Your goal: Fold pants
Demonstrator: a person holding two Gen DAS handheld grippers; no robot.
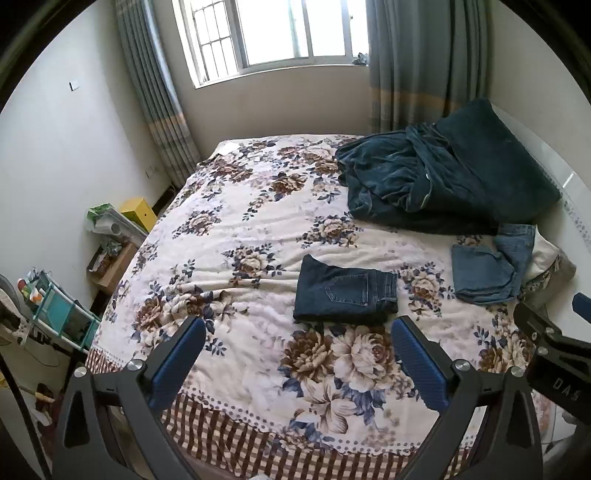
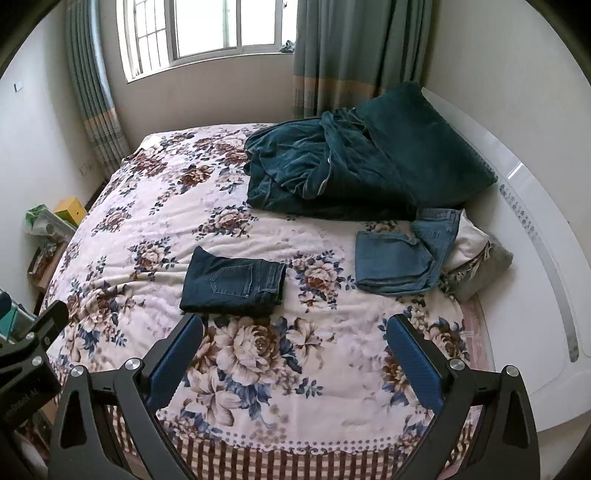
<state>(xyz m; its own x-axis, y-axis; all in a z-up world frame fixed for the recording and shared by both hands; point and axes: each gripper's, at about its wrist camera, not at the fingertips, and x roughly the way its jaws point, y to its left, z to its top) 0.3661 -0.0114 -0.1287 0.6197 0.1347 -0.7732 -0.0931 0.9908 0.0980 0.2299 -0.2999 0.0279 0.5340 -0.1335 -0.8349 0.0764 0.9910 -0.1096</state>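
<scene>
Beside the bed, a teal cart and a wooden stand hold small clutter too blurred to name, with a yellow box behind them. On the floral bedspread the dark jeans lie folded mid-bed, well apart from lighter jeans and a teal blanket heaped near the window and curtains. The left gripper and right gripper hang spread wide over the near edge, grasping nothing.
</scene>
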